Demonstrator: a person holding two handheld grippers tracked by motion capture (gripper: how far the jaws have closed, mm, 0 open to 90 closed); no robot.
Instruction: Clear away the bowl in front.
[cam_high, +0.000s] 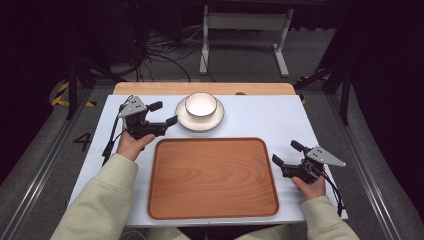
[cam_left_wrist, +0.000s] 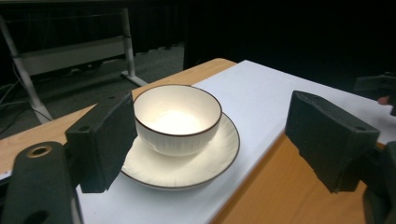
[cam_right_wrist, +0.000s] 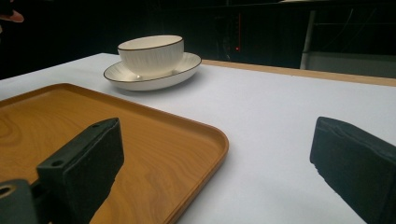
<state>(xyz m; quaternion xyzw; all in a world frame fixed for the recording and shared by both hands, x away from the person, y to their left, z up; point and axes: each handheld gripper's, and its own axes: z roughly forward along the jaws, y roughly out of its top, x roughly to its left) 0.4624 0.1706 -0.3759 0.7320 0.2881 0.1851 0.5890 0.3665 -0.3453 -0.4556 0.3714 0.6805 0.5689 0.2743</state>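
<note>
One white desk (cam_high: 260, 120) carries three things: one wooden tray, one plate and one bowl. The tray (cam_high: 212, 177) is rectangular with rounded corners and a raised rim; it lies near the person's edge of the desk, and nothing rests on it. Beyond its far left corner sits the single white plate (cam_high: 199, 121), dark-rimmed, and the single white bowl (cam_high: 201, 106) stands on the plate, upright, with a thin dark line around its lip. In the left gripper view the bowl (cam_left_wrist: 177, 117) shows a ribbed outer wall and a bare inside.

There are two tools, one in each hand. The left tool (cam_high: 164, 114) is held just left of the plate, above the desk, its jaws spread wide and pointing toward the bowl; in its own view the bowl and plate (cam_left_wrist: 187, 161) sit between the two pads, not touched by either. The right tool (cam_high: 287, 153) is held at the tray's right edge, jaws also spread wide and gripping nothing; its own view shows one pad over the tray's corner (cam_right_wrist: 140, 140) and the other over bare desk (cam_right_wrist: 280, 116).
</note>
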